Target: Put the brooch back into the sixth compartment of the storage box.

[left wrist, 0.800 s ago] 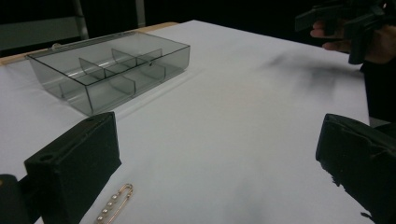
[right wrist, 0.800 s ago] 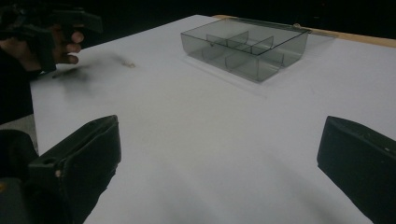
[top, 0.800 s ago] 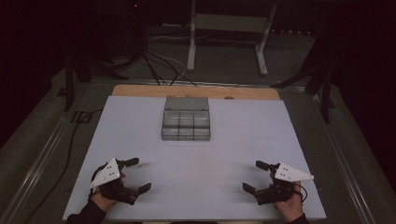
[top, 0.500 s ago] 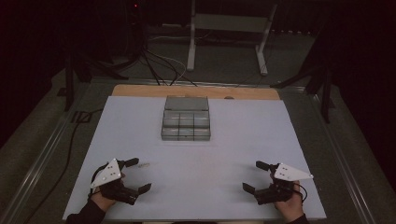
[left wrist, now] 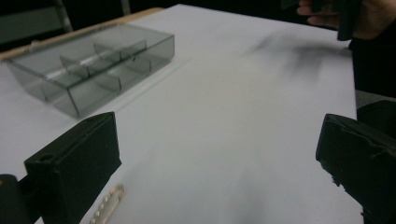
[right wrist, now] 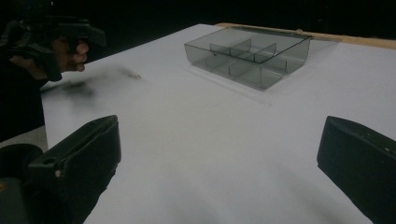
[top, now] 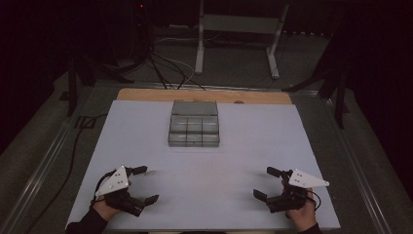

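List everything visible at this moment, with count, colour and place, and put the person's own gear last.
Compartment box: one, clear grey plastic with inner dividers and an opened lid, far middle of the sheet; looks empty.
Small chain: one, pale metal, lying on the sheet just beside the left gripper's jaw.
White sheet: one, covering most of the table.
Wooden table edge: one, tan, showing past the sheet's far side.
Metal stand: one, pale grey, on the floor beyond the table.
Cables: several, dark, on the floor at far left.
Left gripper: one, black with grey plate, near left corner, jaws wide apart, nothing between them.
Right gripper: one, black with grey plate, near right corner, jaws wide apart, nothing between them.
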The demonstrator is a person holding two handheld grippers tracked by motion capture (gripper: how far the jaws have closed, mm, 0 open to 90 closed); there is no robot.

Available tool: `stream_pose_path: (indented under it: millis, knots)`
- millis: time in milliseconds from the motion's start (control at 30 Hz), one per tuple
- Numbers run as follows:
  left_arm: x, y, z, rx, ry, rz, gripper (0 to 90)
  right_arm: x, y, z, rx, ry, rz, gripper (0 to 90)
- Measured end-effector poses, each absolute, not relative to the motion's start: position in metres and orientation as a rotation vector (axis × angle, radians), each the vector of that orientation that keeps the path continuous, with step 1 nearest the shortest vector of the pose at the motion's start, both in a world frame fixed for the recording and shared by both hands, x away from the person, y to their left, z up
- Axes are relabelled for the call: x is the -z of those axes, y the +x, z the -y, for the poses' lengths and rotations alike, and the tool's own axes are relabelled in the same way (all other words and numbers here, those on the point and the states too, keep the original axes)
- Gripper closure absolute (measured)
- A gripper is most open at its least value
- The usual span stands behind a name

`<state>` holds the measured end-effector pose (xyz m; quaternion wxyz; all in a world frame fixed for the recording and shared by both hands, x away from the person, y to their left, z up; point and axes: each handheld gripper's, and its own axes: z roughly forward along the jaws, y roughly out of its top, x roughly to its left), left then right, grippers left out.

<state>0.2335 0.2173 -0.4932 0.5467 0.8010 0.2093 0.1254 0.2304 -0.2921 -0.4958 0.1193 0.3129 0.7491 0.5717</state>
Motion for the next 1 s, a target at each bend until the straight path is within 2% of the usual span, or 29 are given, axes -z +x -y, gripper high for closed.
stream_pose_path:
  millis: [1000]
  knots:
    - [0.467, 0.281, -0.224, -0.233, 1.933, -0.433, 1.2, 0.497, 0.230, 0.290, -1.669, 0.920, -2.209, 0.0]
